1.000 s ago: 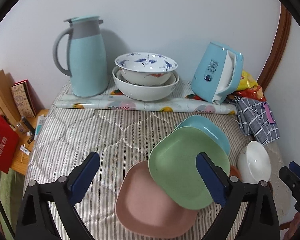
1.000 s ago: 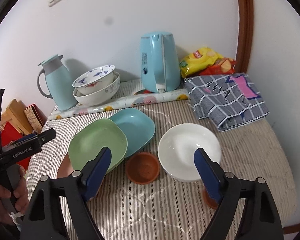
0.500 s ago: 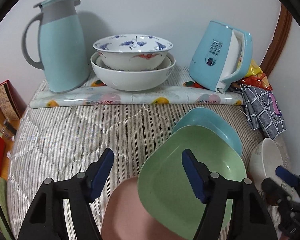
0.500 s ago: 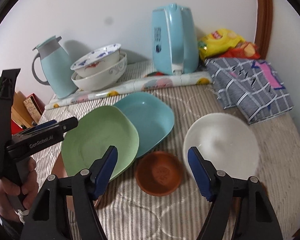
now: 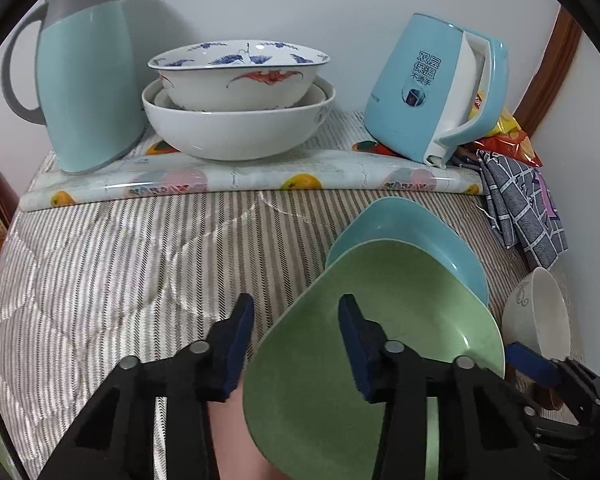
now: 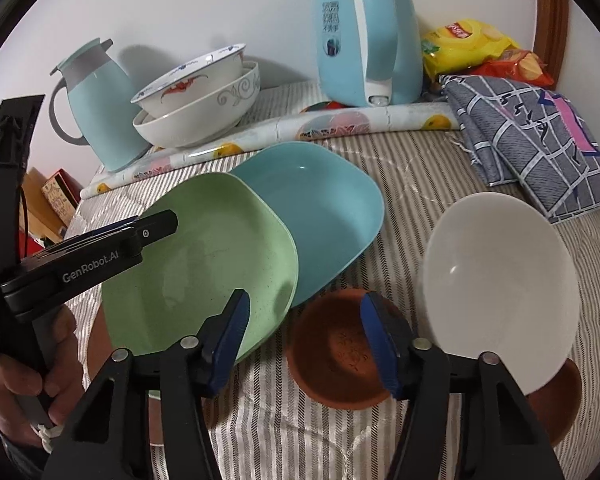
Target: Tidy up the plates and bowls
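Three square plates overlap on the striped cloth: a pink plate point(image 5: 236, 436) lowest, a green plate point(image 5: 400, 312) on it, a blue plate point(image 5: 416, 232) behind. My left gripper point(image 5: 296, 328) is open, its jaws straddling the green plate's left rim; it also shows in the right wrist view point(image 6: 156, 224). My right gripper point(image 6: 304, 328) is open over the left rim of a small brown bowl point(image 6: 340, 356), between the green plate point(image 6: 204, 264) and a white bowl point(image 6: 500, 280). A second brown dish point(image 6: 560, 400) lies partly under the white bowl.
At the back stand a teal jug point(image 5: 84, 68), two stacked bowls point(image 5: 240, 96), a blue kettle point(image 5: 432, 92) and a rolled mat point(image 5: 252, 176). A checked cloth point(image 6: 532, 148) and snack bags point(image 6: 476, 48) lie at the right. Boxes point(image 6: 56, 204) sit off the left edge.
Both grippers moved forward and lower. The left one's jaws narrowed and now straddle the green plate's rim. The right one narrowed and came down over the brown bowl.
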